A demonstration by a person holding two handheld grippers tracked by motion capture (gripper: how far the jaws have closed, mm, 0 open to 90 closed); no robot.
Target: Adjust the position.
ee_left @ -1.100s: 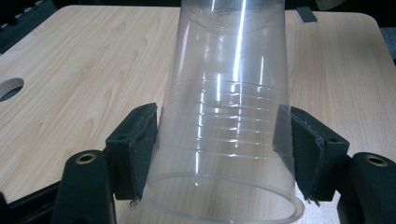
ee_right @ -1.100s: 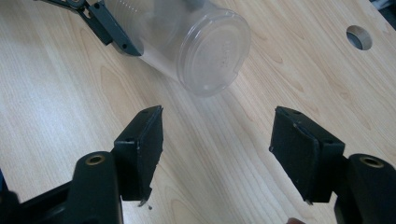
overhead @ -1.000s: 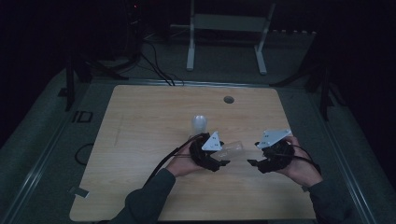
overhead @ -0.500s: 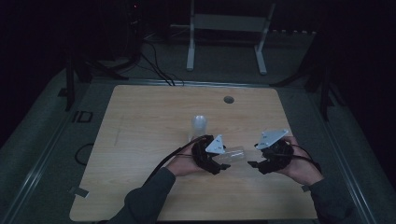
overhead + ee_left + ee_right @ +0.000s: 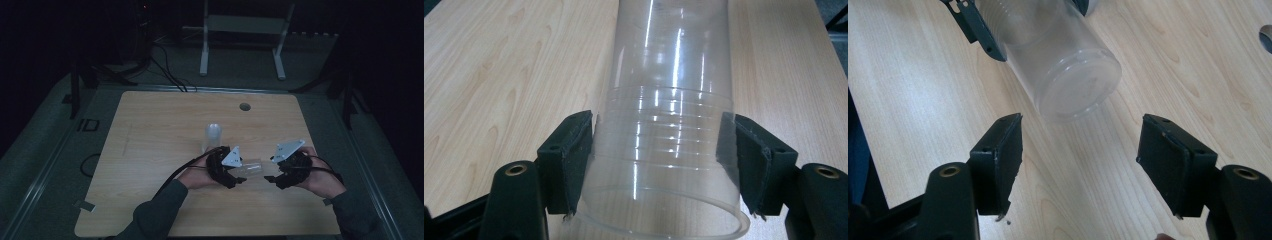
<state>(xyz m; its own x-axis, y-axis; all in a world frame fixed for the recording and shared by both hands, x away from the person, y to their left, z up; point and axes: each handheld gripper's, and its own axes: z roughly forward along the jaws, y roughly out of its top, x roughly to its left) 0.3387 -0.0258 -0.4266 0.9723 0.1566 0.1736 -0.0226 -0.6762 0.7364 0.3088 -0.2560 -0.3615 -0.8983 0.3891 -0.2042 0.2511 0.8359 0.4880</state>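
My left gripper [image 5: 239, 175] is shut on a clear plastic cup [image 5: 251, 169], held on its side just above the wooden table [image 5: 150, 130]. In the left gripper view both pads press the cup [image 5: 669, 75] near its ribbed rim, and the base points away. My right gripper [image 5: 274, 175] faces that base from the right. In the right gripper view its jaws [image 5: 1080, 135] stand apart, have just been opening a little, and have nothing between them. The cup's base [image 5: 1068, 70] hangs just beyond their tips. A second, whitish cup [image 5: 213, 135] stands upside down behind the left gripper.
A round cable hole [image 5: 244, 106] sits near the table's far edge. A white metal stand [image 5: 242, 30] rises on the floor behind the table. Cables [image 5: 165, 70] lie on the floor at the back left. Bare wood stretches across the table's left half.
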